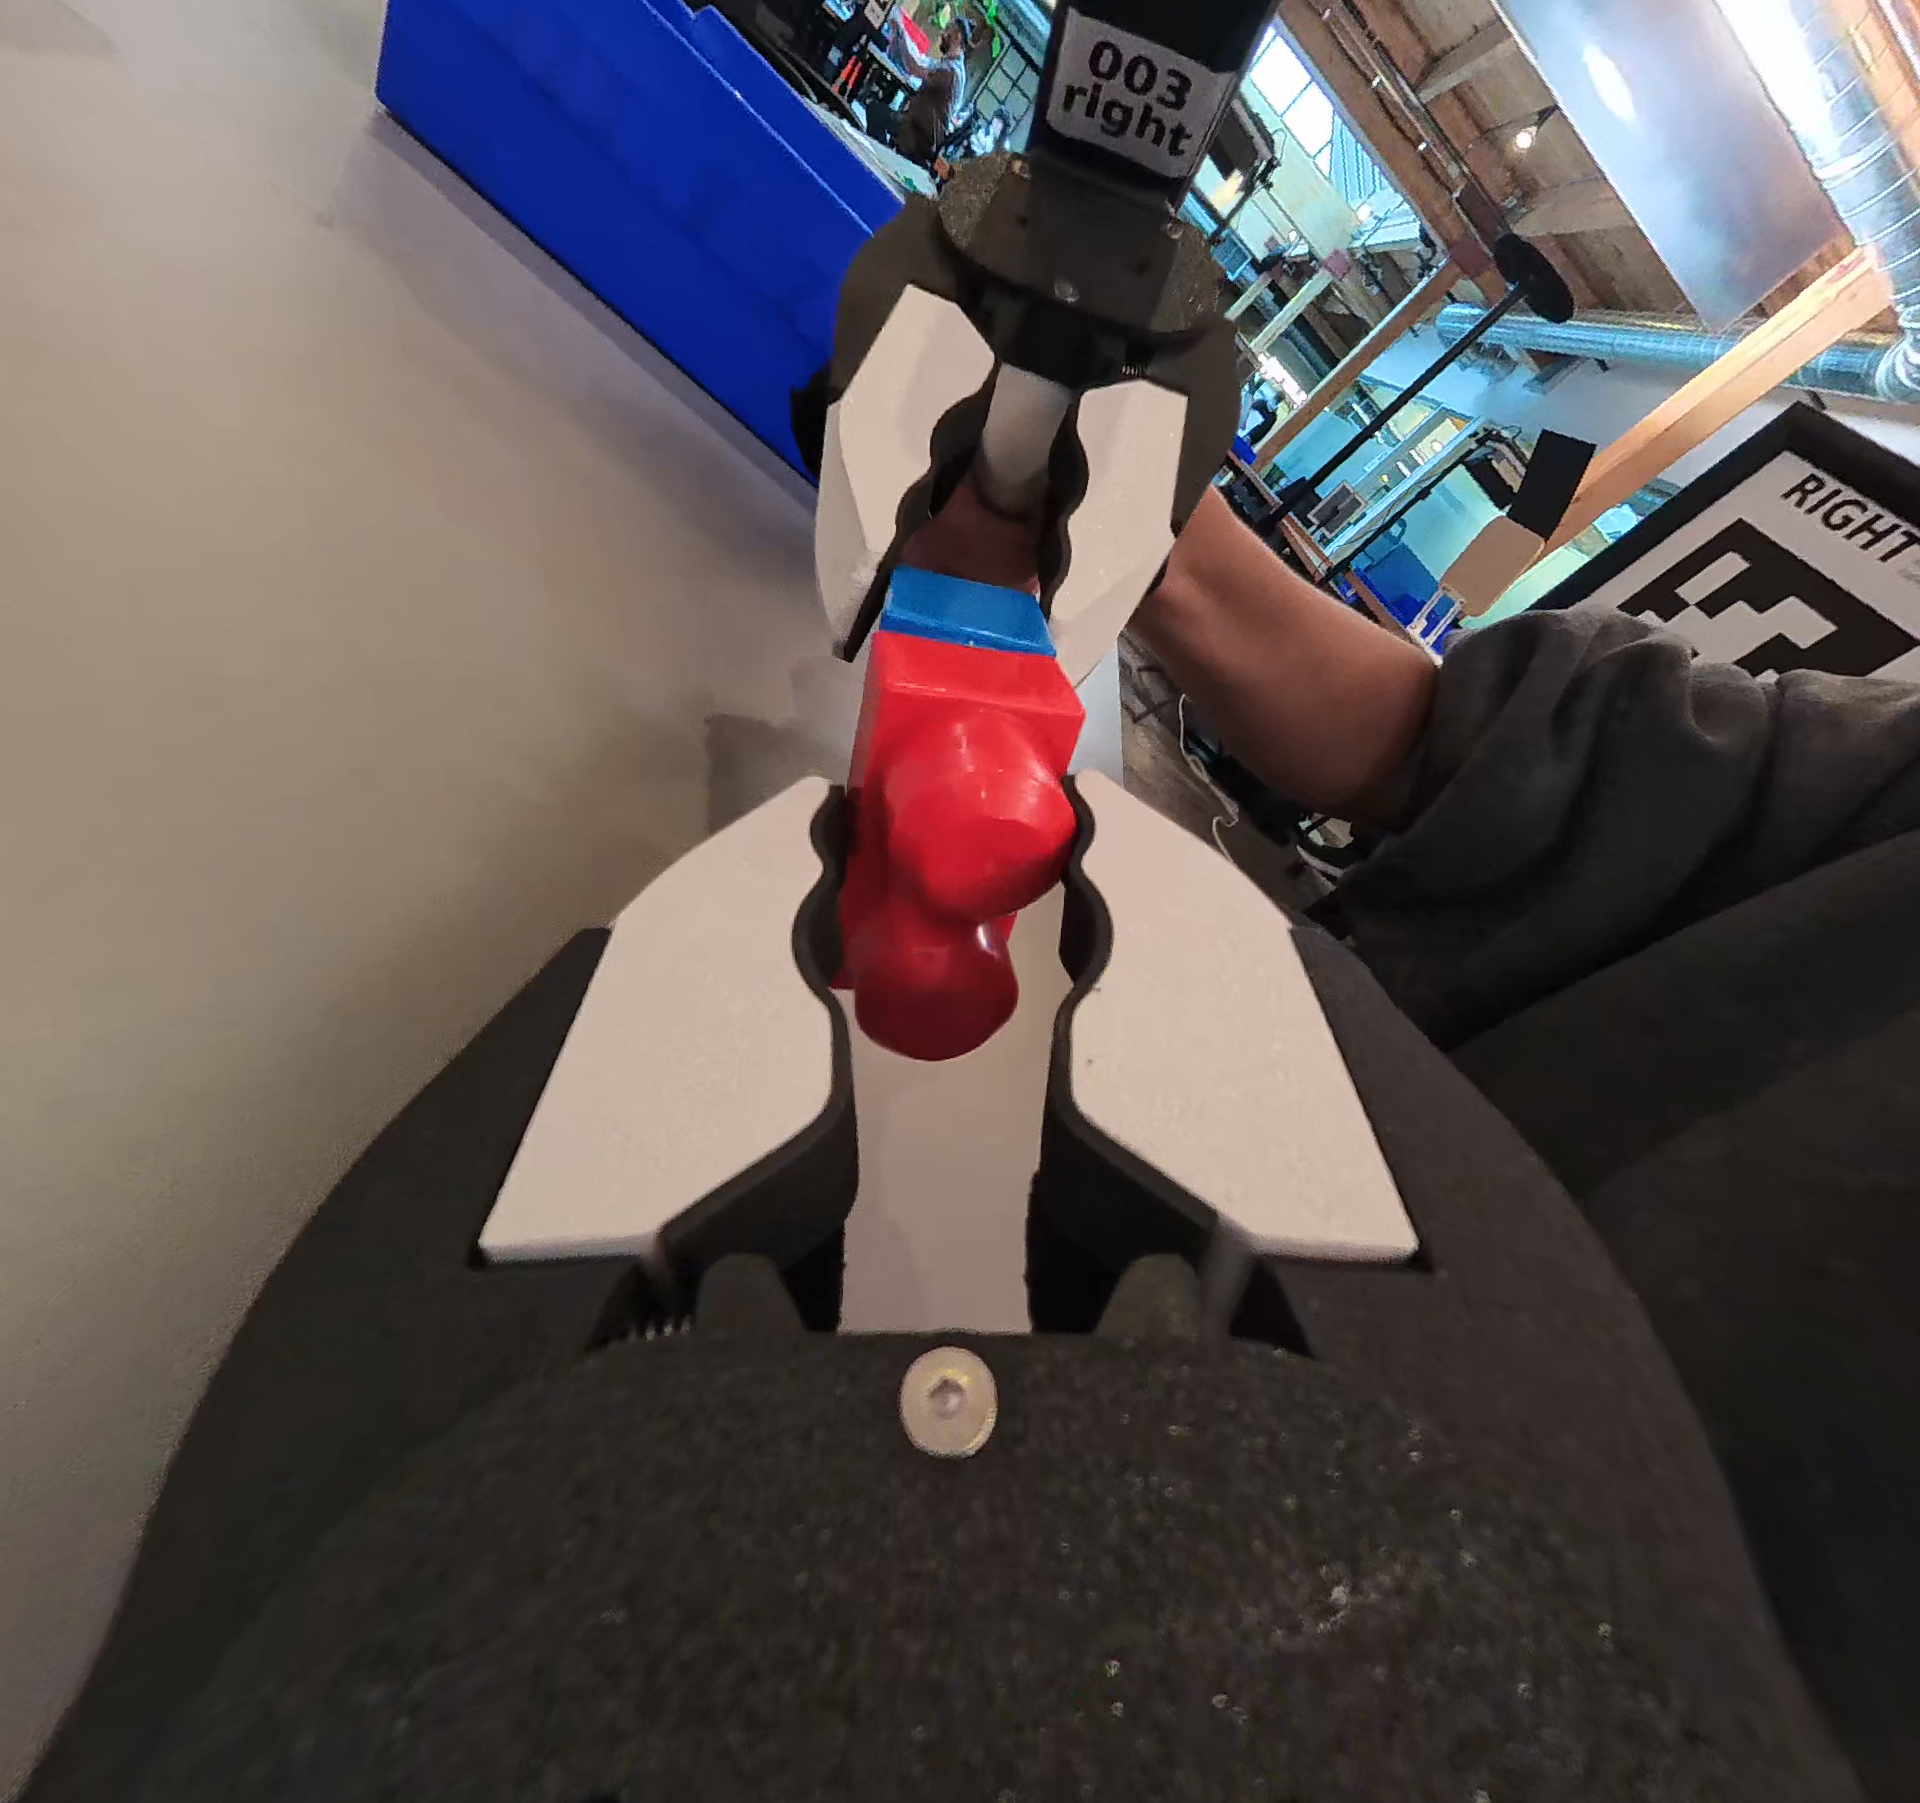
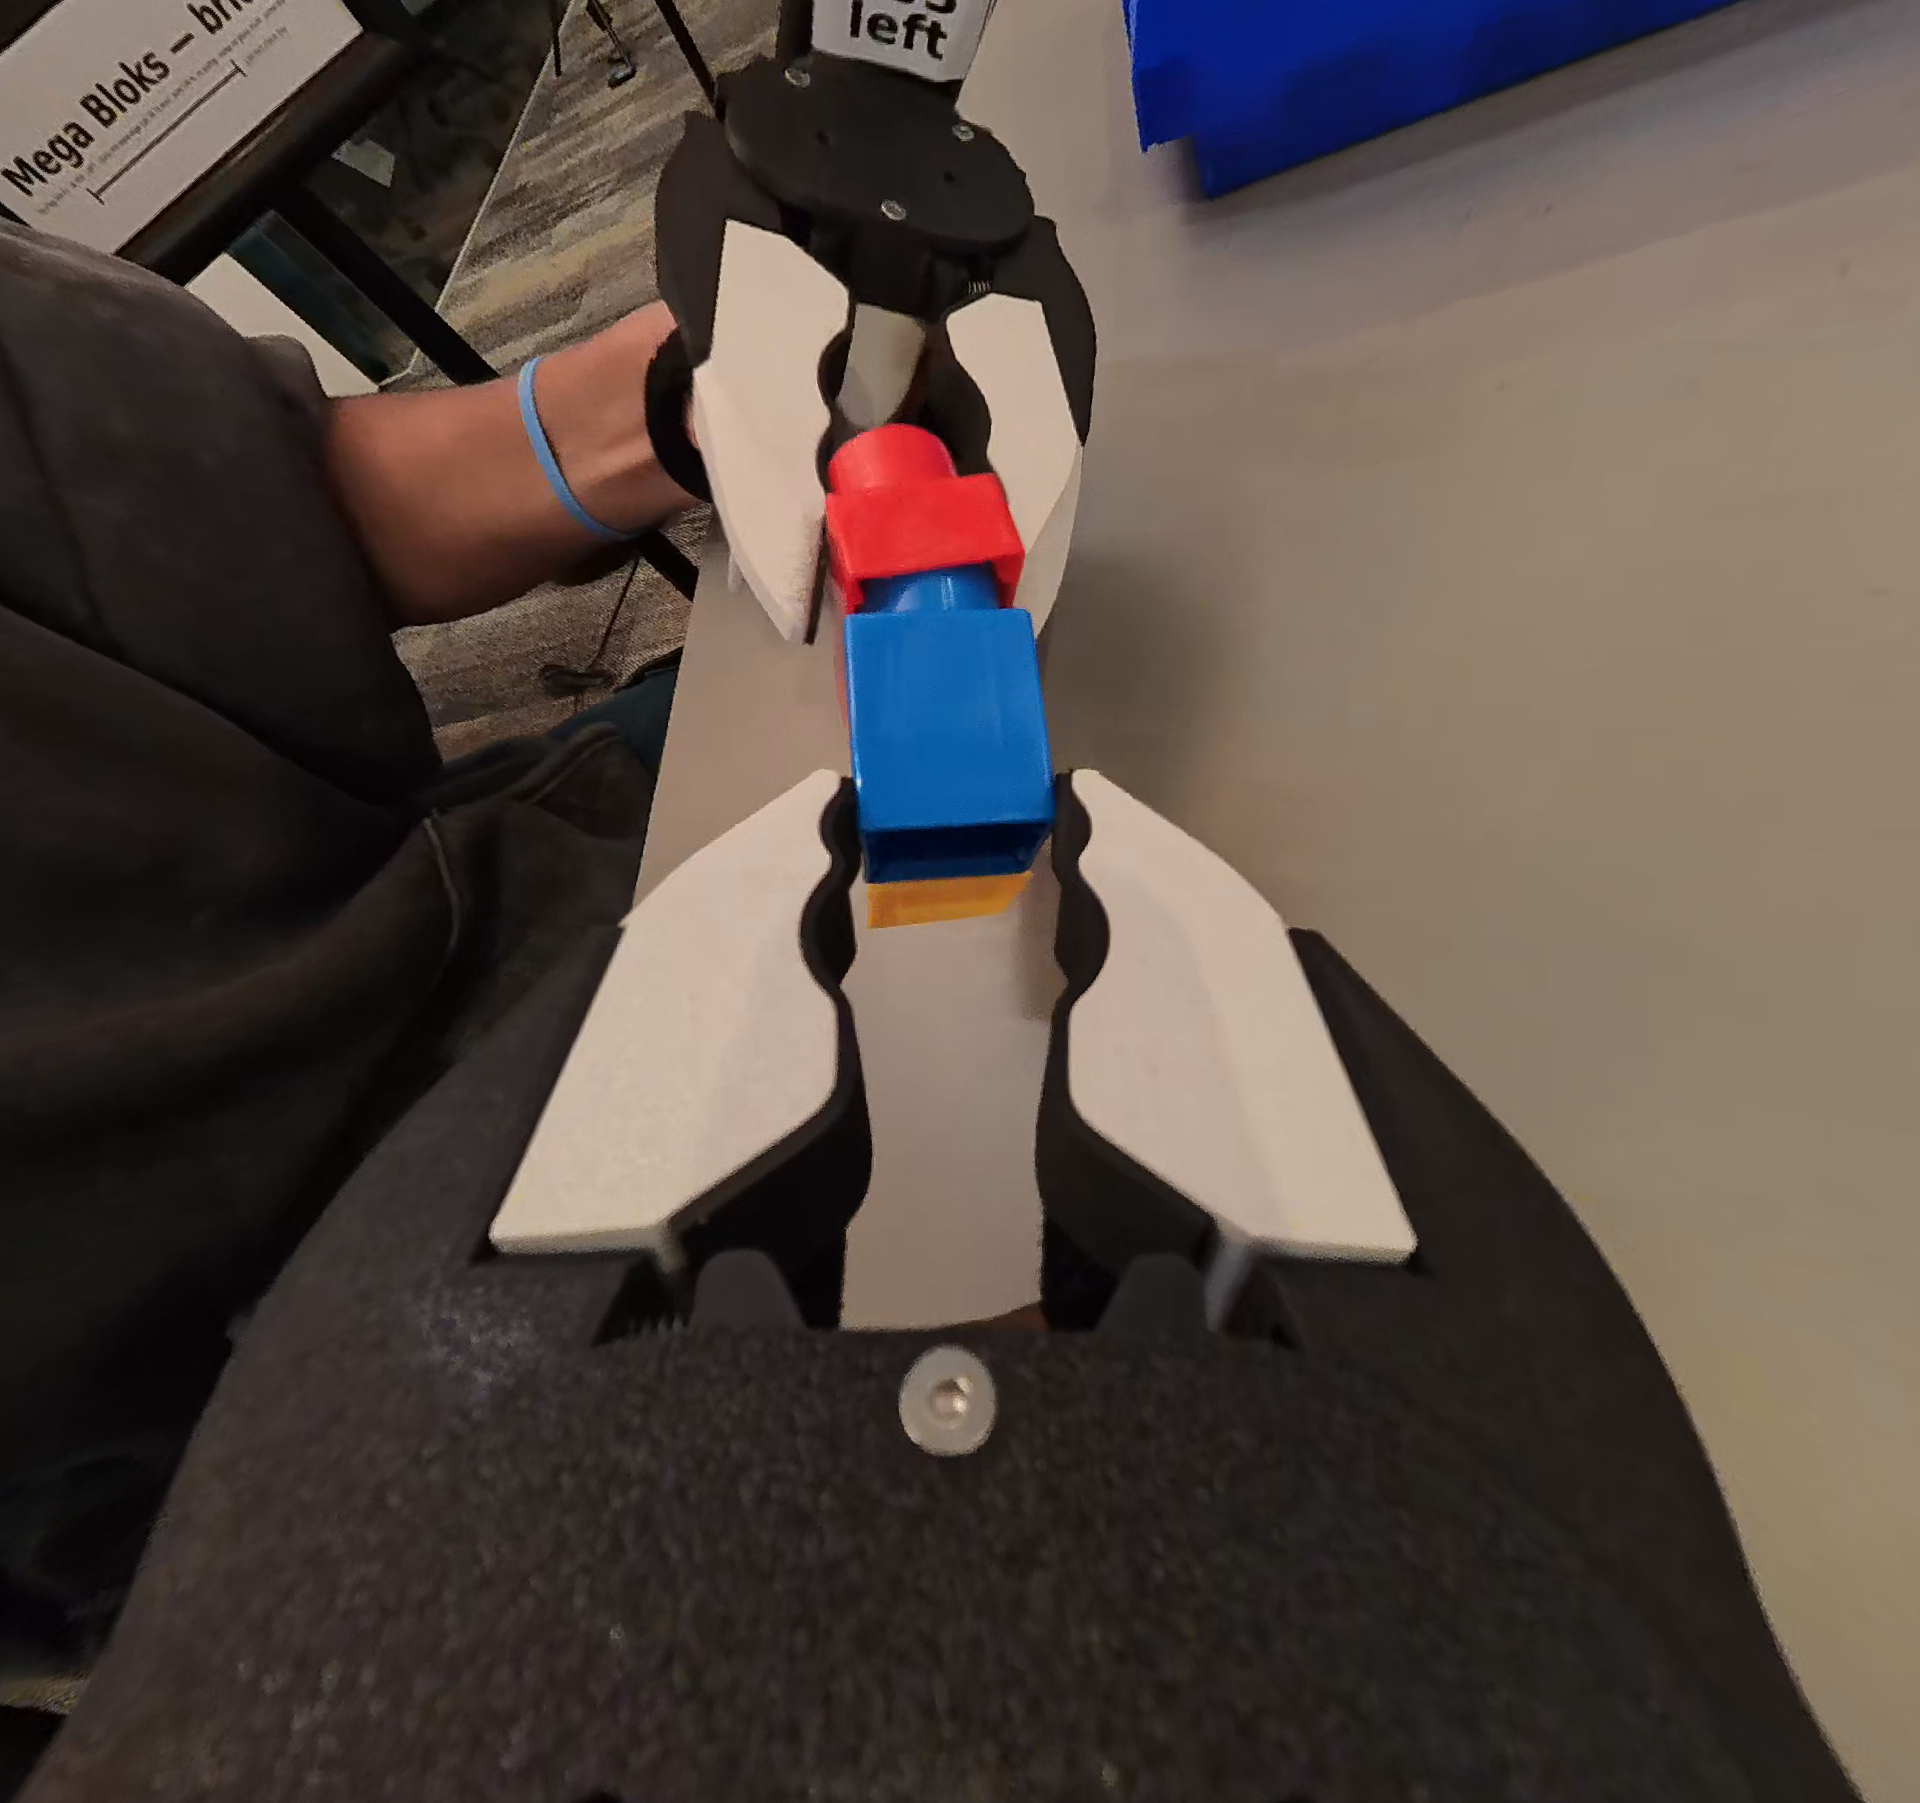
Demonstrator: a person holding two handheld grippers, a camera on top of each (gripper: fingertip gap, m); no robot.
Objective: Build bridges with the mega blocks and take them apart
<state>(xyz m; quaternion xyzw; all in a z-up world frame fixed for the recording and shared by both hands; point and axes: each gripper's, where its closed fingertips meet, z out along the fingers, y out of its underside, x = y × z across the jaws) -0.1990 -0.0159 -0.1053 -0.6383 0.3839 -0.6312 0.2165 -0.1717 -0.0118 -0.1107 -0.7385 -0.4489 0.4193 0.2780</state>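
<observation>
At frame centre, my left hand-held gripper (image 1: 956, 880) clamps the red block (image 1: 961, 818) while my right hand-held gripper (image 2: 951, 818) clamps the blue block (image 2: 940, 725), a yellow piece (image 2: 940, 899) beneath, above the tabletop (image 2: 1455, 610). Their stud joint looks partly apart. A twisted pull could jerk a block loose and drop it.

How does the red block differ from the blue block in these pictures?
The red block sits in the left gripper; the blue block sits in the right gripper. The red block shows free studs; the blue block's stud enters the red block. Both are plastic and partly joined, held above the table.
</observation>
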